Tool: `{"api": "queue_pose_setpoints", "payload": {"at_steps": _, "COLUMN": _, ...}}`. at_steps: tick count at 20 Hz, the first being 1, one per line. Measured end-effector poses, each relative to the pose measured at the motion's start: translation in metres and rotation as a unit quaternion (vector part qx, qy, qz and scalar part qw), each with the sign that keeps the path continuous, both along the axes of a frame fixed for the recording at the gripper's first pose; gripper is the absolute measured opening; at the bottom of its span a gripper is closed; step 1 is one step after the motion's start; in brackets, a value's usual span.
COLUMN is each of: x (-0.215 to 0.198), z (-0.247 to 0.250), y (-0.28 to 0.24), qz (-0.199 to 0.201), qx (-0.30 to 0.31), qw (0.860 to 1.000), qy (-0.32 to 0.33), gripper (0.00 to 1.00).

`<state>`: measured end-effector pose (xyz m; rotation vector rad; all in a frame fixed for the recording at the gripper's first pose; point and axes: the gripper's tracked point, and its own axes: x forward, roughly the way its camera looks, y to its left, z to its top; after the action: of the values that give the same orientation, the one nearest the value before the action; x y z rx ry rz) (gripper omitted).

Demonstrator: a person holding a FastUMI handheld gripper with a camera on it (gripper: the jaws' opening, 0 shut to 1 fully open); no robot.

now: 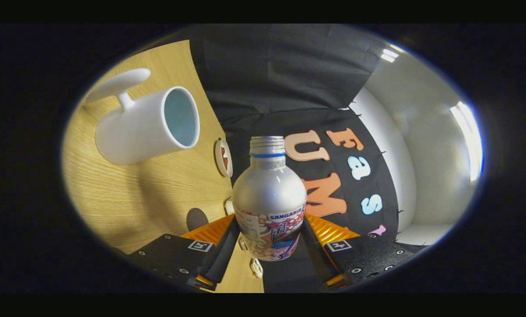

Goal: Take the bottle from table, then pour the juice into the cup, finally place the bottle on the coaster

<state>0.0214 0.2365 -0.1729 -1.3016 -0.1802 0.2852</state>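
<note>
My gripper (269, 235) is shut on a silver bottle (269, 193) with a colourful label, one finger pressing on each side of its lower body. The bottle's threaded neck is uncapped and points ahead. The whole view is rolled, so the wooden table (126, 198) stands on the left like a wall. A white cup (146, 127) with a handle stands on that table, beyond the fingers and to the left of the bottle's neck, clear of it; its mouth faces the bottle. A small round coaster (223, 157) lies on the table between the cup and the bottle's neck.
A dark round spot (196, 219) and a small white piece (229, 206) sit on the table near the left finger. Another white piece (256, 267) lies under the bottle's base. The booth's black cloth wall (280, 79) hangs beyond the bottle, a white wall (425, 167) to its right.
</note>
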Motion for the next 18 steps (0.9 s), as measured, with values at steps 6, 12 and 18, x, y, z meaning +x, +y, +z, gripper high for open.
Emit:
{"api": "queue_pose_setpoints", "payload": {"at_steps": 6, "x": -0.004, "z": 0.003, "y": 0.014, "qz": 0.036, "qx": -0.068, "qw": 0.997, "qy": -0.028, "gripper": 0.78}}
{"api": "queue_pose_setpoints", "payload": {"at_steps": 12, "x": 0.006, "z": 0.009, "y": 0.023, "qz": 0.053, "qx": -0.105, "qw": 0.992, "qy": -0.049, "gripper": 0.78}}
{"api": "queue_pose_setpoints", "payload": {"at_steps": 18, "x": 0.01, "z": 0.01, "y": 0.024, "qz": 0.057, "qx": -0.119, "qw": 0.99, "qy": -0.054, "gripper": 0.78}}
